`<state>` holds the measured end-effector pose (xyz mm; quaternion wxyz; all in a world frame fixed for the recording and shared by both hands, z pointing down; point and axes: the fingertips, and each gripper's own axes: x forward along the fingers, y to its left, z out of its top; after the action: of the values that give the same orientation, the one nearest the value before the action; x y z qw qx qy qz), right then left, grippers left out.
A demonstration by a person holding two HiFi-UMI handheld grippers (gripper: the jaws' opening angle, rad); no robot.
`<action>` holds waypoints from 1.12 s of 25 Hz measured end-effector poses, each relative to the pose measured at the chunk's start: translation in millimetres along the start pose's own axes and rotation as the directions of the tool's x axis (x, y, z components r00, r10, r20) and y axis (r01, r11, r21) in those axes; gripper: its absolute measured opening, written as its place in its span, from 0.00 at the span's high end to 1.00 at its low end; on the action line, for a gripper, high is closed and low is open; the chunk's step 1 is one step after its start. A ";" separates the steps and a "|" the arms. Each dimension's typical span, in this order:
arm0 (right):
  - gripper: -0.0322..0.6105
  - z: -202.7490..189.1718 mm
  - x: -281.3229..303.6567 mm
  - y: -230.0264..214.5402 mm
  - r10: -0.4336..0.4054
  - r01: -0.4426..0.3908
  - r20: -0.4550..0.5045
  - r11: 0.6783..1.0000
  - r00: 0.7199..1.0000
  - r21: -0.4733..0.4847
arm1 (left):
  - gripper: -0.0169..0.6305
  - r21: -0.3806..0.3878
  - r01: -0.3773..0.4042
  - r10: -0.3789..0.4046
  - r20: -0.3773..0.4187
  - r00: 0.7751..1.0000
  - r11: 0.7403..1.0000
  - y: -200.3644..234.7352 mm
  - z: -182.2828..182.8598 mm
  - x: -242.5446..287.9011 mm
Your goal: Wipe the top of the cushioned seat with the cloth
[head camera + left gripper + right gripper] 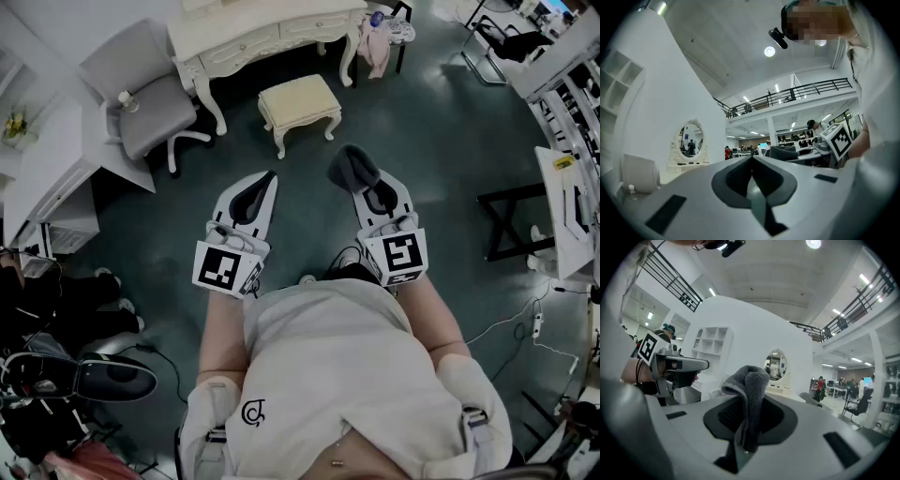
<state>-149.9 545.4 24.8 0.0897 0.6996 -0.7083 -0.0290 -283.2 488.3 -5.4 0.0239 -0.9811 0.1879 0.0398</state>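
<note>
At the far left of the head view stands a grey swivel chair (pixel 150 98), tucked against an ornate white counter (pixel 267 33) with drawers and carved legs. On the dark floor (pixel 441 141) just in front of that counter is the cushioned seat (pixel 298 98), a low stool with a cream top and white carved legs. Its top is bare, and it stands well ahead of both tools, touching neither.

Nearer the person, the left hand-held gripper (pixel 265 185) points up towards the seat. In its own view the left hand-held gripper (pixel 751 160) has its two jaws brought together at the tips with nothing between them. Beyond them an oval mirror (pixel 691 140) in a white frame rests on the counter.

Just to the right, the right hand-held gripper (pixel 364 190) is held level with the left one, a small gap between them. Its jaws are clamped on the cloth (pixel 352 168), a dark grey folded wad that bulges out past the tips. The right gripper view shows the cloth (pixel 749 380) standing up from between the closed jaws and drooping over itself, the same mirror (pixel 776 365) behind.

Further right, a black folding stand (pixel 511 220) sits on the floor beside white shelving (pixel 572 202).
</note>
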 end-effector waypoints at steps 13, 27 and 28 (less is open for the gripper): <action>0.84 -4.3 2.1 1.1 -0.024 0.024 -0.022 0.999 0.999 0.037 | 0.95 -0.008 0.010 -0.010 0.008 1.000 1.000 7.5 -1.9 -4.9; 0.84 -25.0 50.0 -27.3 0.017 -0.015 -0.028 0.998 0.999 0.058 | 0.95 -0.029 -0.061 0.060 -0.027 0.998 0.998 35.6 -29.6 29.3; 0.84 -25.6 59.5 -32.7 0.030 -0.029 -0.021 0.998 0.999 0.056 | 0.95 -0.027 -0.073 0.072 -0.031 0.997 0.997 40.2 -32.6 36.7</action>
<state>-113.7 487.6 49.7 0.0783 0.6915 -0.7181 -0.0003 -261.8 435.6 22.6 0.0060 -0.9743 0.2232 0.0285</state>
